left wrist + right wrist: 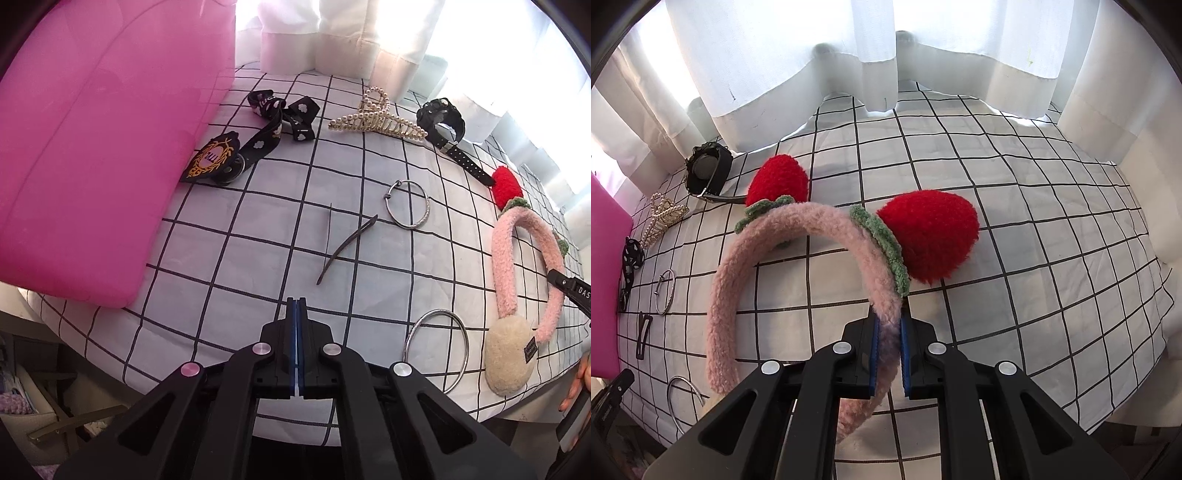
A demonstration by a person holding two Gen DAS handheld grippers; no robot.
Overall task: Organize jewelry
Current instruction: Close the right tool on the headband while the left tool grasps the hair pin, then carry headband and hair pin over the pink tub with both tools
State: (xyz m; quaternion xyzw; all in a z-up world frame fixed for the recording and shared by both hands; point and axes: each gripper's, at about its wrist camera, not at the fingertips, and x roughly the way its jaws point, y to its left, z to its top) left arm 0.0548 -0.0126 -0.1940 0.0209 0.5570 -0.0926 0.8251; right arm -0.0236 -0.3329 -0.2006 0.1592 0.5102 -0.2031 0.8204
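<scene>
The right tool (889, 332) is clamped on the pink fuzzy headband (798, 229), its blue pads pressing one side of the band just below a red strawberry ear (927, 236) with a green knitted collar. The band arches away ahead and to the left of the tool, with a second strawberry ear (777, 179) at its far side; whether the band rests on the bench or is lifted off it I cannot tell. In the left wrist view the same headband (504, 258) lies far to the right, its cream ear pad (508, 354) nearest the camera, and the tip of the right tool (570, 291) meets it there.

The left tool (296, 306) is closed, pads together with nothing between them, hovering over the near edge of the bench, which is covered by a white cloth with a black grid (258, 240).

Just ahead of the left tool lies a dark hair clip (347, 249). Beyond it, slightly right, is a thin silver bangle (408, 205); a larger silver bangle (436, 350) lies to the tool's right. Further ahead are a pearl claw clip (376, 118), a black watch (441, 114) and a black flower-print strap with a gold-embroidered badge (258, 140). A pink box (92, 147) stands to the left.
</scene>
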